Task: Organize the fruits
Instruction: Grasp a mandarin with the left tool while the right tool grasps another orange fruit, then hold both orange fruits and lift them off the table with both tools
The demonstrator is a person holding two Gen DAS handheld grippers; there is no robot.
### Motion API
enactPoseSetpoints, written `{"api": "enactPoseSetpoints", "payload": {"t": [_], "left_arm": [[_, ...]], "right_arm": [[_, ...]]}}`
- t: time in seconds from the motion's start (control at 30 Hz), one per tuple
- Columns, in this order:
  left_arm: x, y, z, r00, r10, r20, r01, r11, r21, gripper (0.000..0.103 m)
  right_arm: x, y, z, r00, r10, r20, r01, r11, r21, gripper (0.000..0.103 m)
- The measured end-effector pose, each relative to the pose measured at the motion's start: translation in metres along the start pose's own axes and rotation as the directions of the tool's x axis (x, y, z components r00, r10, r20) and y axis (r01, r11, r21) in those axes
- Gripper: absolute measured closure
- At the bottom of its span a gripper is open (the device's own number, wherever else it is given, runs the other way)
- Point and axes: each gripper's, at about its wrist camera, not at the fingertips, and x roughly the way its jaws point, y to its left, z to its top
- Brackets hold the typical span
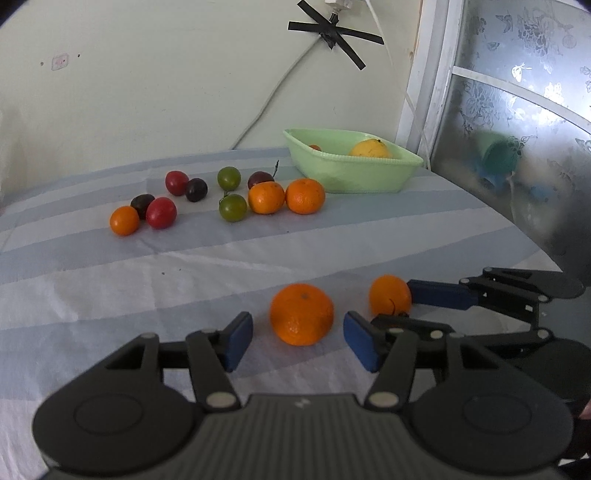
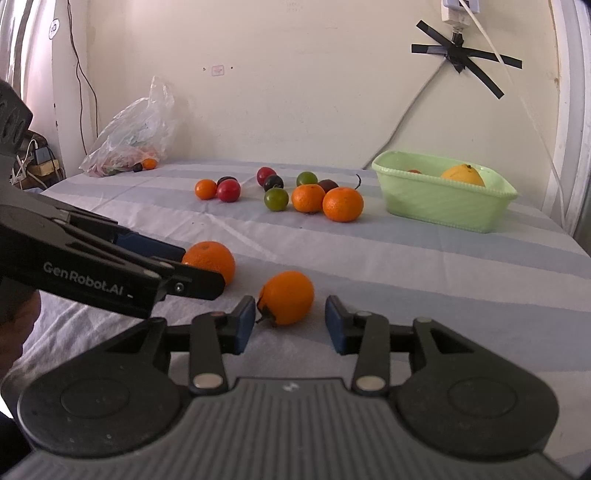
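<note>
The left gripper [image 1: 298, 341] stands spread around a round orange mandarin [image 1: 301, 314], pads clear of it. Just beside, the right gripper [image 2: 290, 325] gapes around a stemmed orange fruit [image 2: 287, 297]. Far ahead sits the pale green plastic basket [image 2: 443, 201].

- The left wrist view sits low over the striped worktop [image 1: 184, 266], behind the left hand-held gripper [image 1: 298, 341], and faces the far wall. A near orange [image 1: 301, 314] lies close ahead, between the parted fingers.
- The right wrist view sits equally low behind the right hand-held gripper [image 2: 290, 325], facing the same wall from further right; a stemmed orange fruit [image 2: 287, 297] lies close before it.
- Each view catches the other gripper at its edge.
- Both views share the two near fruits, the scattered fruit cluster [image 1: 229, 195] mid-worktop, the green basin [image 1: 369, 173] and the black tape cross [image 1: 332, 31] on the wall.
</note>
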Motion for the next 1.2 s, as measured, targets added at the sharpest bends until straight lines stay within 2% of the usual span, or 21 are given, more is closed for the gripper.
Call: {"api": "enactPoseSetpoints", "payload": {"t": [0.17, 0.7, 1.2], "left_arm": [[0.001, 0.002, -0.001, 1.0, 0.005, 0.0, -0.005, 1.0, 0.003, 0.051], [0.001, 0.005, -0.002, 1.0, 0.001, 0.007, -0.001, 1.0, 0.003, 0.051], [-0.003, 0.009, -0.015, 0.995, -0.046, 0.091, 0.047, 0.999, -0.013, 0.048]], "right_arm": [[0.0, 0.0, 0.0, 1.0, -0.003, -0.002, 0.003, 1.0, -0.01, 0.058], [0.002, 0.001, -0.001, 1.0, -0.007, -0.003, 0.007, 1.0, -0.016, 0.058], [0.002, 0.0, -0.002, 1.0, -0.002, 0.003, 0.001, 1.0, 0.003, 0.058]]}}
